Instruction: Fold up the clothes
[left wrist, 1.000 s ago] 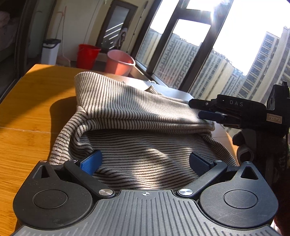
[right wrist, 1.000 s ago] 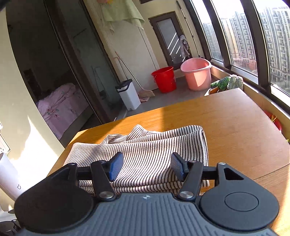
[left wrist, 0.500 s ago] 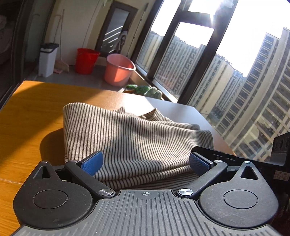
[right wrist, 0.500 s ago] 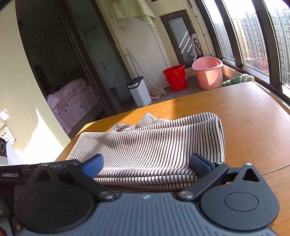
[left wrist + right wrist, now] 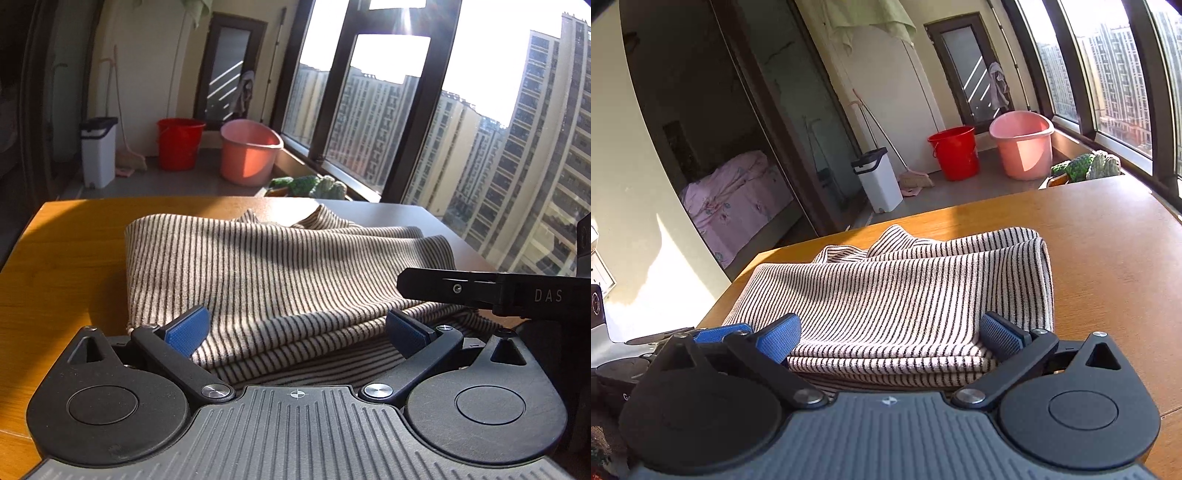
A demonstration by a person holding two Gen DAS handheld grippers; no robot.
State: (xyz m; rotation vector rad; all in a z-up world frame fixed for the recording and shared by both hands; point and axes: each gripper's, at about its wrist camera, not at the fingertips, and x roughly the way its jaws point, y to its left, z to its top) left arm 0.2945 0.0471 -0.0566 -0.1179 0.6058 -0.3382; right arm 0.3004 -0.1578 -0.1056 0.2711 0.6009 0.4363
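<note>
A striped grey-and-black garment (image 5: 273, 273) lies folded in several layers on the wooden table (image 5: 62, 254); it also shows in the right wrist view (image 5: 897, 291). My left gripper (image 5: 295, 332) is open and empty, its blue pads on either side of the garment's near edge. My right gripper (image 5: 890, 338) is open and empty, just above the near folded edge. The right gripper's black body (image 5: 491, 291) shows at the right of the left wrist view. The left gripper's blue pad (image 5: 720, 334) peeks in at the left of the right wrist view.
Beyond the table's far edge stand a red bucket (image 5: 180, 143), a pink tub (image 5: 251, 153), a white bin (image 5: 96, 150) and a green plant (image 5: 310, 186). Large windows run along the right. Bare table (image 5: 1108, 236) lies to the garment's right.
The garment's raised top layer has been laid down flat on the stack. The right gripper opened wide, and both grippers drew back to the near edge and rose a little.
</note>
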